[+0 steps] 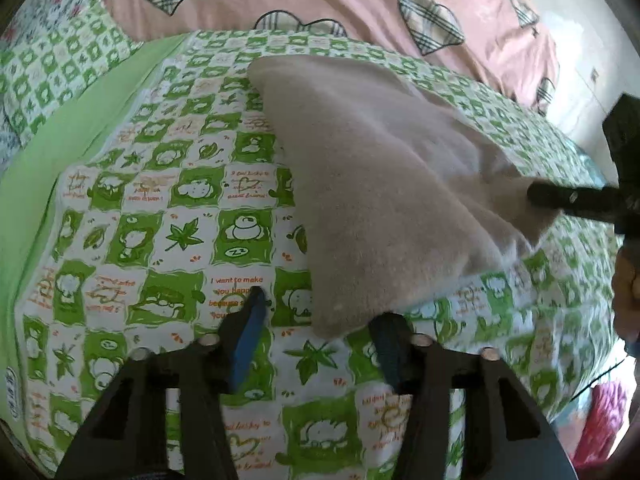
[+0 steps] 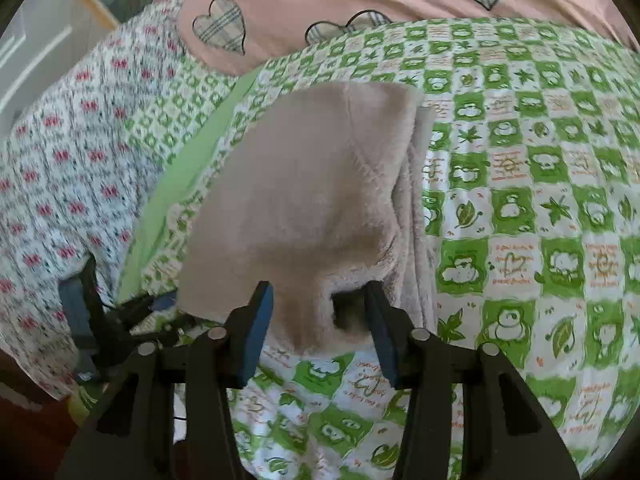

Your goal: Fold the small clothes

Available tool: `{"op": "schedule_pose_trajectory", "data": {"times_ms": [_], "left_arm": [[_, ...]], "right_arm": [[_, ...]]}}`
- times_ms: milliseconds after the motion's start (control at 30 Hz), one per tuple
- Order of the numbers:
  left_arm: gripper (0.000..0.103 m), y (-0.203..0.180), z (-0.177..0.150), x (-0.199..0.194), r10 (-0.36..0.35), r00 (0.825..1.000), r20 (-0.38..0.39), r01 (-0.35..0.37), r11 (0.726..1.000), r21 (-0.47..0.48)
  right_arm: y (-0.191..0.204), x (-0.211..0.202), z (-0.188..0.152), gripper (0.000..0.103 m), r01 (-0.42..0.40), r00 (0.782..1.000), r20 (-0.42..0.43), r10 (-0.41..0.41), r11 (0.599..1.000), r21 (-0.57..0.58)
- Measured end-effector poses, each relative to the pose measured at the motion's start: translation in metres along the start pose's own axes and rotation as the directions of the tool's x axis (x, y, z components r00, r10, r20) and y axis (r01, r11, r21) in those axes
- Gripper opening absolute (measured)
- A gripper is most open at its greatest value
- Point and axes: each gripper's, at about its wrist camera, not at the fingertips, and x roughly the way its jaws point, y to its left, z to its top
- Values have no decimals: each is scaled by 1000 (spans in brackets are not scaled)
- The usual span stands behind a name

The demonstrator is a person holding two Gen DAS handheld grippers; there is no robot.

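Garment: small beige fleece piece (image 1: 384, 184), already doubled over, lying on the green-checked bedspread (image 1: 168, 208); all places below are given relative to this garment.
Layers: in the right wrist view a second, paler layer shows along the garment's right edge, so the stack is not squared up.
Left gripper (image 1: 320, 320): at the garment's near corner; jaws partly apart; the corner's edge lies just at the right finger, and I cannot tell whether cloth is pinched.
Right gripper (image 2: 318, 312): at the garment's near end; jaws stand partly apart with the fluffy folded lip and a dark pocket of cloth between them; pads close beside the fleece, firm pressure not clear.
Step in hand (judged): taking both near corners for the next fold.
How to do it well: catch every layer at each corner, not only the top one; lift both ends together and level; carry the near edge over to meet the far edge; lay it down flat before releasing.
Risk: thick pile may slip from a shallow pinch; a grip on one layer would pull the stack askew.
Edges: pink quilt with plaid hearts (image 1: 320, 4) lies beyond the far edge; floral bedding (image 2: 64, 152) lies to the left in the right wrist view.
Open room: bare bedspread around the garment on the near side and to its right in the right wrist view, enough for the fold.
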Motion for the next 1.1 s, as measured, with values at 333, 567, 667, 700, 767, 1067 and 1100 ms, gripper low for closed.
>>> {"op": "schedule_pose_trajectory", "data": {"times_ms": [333,567,667,700,767,1067,1100], "left_arm": [[12,1,-3,0,-38,999,9,39,991,-129],[12,7,-2,6,-75,997,-20,71,982,-174],[12,8,-3,7,-84,996,-27,78,980,-185],[12,8,-3,7,-86,996,-26,80,979,-186],[12,9,-3,7,-90,996,-28,83,979,-185],[12,11,-6,10,-116,993,-34,107,975,-195],[12,13,-7,11,-122,992,-36,112,973,-202]], "right_arm": [[-25,-59,-5,6,-207,933,305,192,978,18],[-50,-8,-33,6,31,990,138,-37,999,44],[-47,2,-34,6,105,991,87,-105,995,6],[-45,6,-31,6,138,988,67,-137,990,-14],[-42,12,-29,6,178,983,43,-176,983,-41],[-43,15,-32,6,234,972,20,-234,972,-24],[-44,16,-32,6,233,973,17,-232,972,-18]]}}
